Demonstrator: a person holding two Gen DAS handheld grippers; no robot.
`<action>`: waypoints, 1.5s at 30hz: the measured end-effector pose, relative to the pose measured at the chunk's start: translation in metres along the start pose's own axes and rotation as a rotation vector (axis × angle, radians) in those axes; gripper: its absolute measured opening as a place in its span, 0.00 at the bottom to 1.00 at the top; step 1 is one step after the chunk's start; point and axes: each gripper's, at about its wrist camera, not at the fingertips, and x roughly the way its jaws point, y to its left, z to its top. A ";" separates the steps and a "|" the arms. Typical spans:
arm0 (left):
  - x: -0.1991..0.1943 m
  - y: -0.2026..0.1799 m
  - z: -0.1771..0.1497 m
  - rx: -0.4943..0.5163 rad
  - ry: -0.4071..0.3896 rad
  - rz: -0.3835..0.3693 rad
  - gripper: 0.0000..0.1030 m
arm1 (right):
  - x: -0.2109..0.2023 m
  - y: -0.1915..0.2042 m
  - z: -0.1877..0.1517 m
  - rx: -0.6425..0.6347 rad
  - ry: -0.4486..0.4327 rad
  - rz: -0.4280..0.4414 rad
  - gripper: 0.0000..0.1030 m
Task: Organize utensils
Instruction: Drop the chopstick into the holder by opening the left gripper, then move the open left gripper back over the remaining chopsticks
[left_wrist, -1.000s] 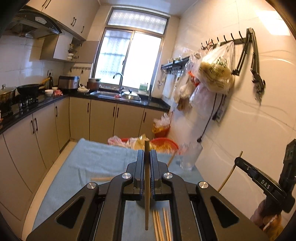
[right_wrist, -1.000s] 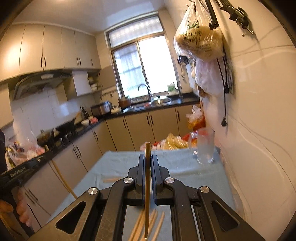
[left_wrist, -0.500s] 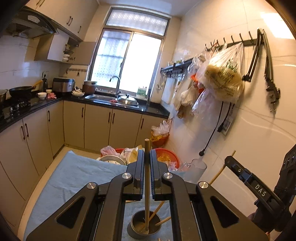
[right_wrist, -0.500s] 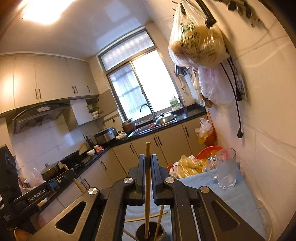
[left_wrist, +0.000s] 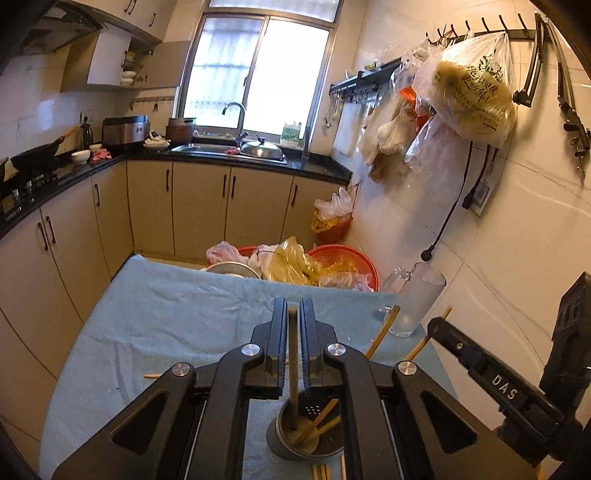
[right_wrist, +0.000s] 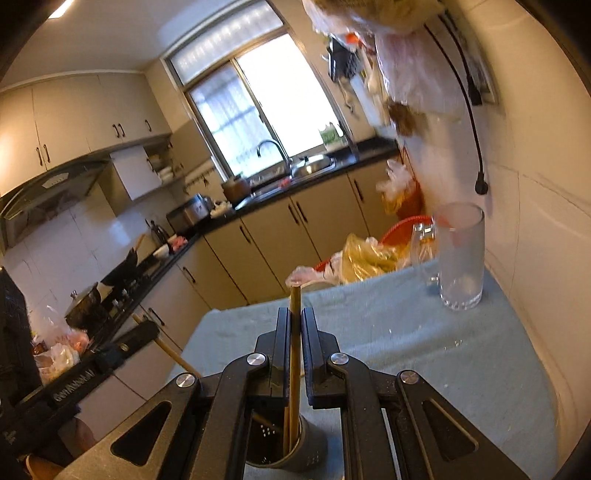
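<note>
Left wrist view: your chopstick (left_wrist: 293, 354) stood upright, its long axis running straight up and down between the jaws, its lower end inside the grey utensil holder (left_wrist: 291, 435) on the worktop (left_wrist: 166, 317). Your left hand-held gripper (left_wrist: 293, 332) had just been easing its jaws apart; a slim gap showed on each side of the stick, so the pads no longer pressed it. Other chopsticks leaned to the right inside the holder, and a few lay flat on the cloth beside it. To the right, a frosted glass mug (left_wrist: 417, 302) stood near the wall.

In the right wrist view, the second chopstick (right_wrist: 294, 354) also pointed upward, tilted slightly, its lower end down in the same holder (right_wrist: 295, 454). Your right hand-held gripper (right_wrist: 294, 332) was pinched tight on that stick. The mug (right_wrist: 460, 258) stood well apart, at the far right of the worktop (right_wrist: 406, 332).
</note>
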 end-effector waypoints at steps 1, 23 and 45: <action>-0.003 0.001 0.001 -0.003 -0.004 -0.001 0.18 | 0.000 -0.001 0.000 0.004 0.006 0.003 0.08; -0.183 0.020 -0.054 -0.043 -0.155 0.046 0.66 | -0.138 0.026 -0.013 -0.157 -0.031 -0.066 0.51; -0.073 0.021 -0.227 0.018 0.368 0.024 0.57 | -0.106 -0.072 -0.176 -0.112 0.369 -0.127 0.59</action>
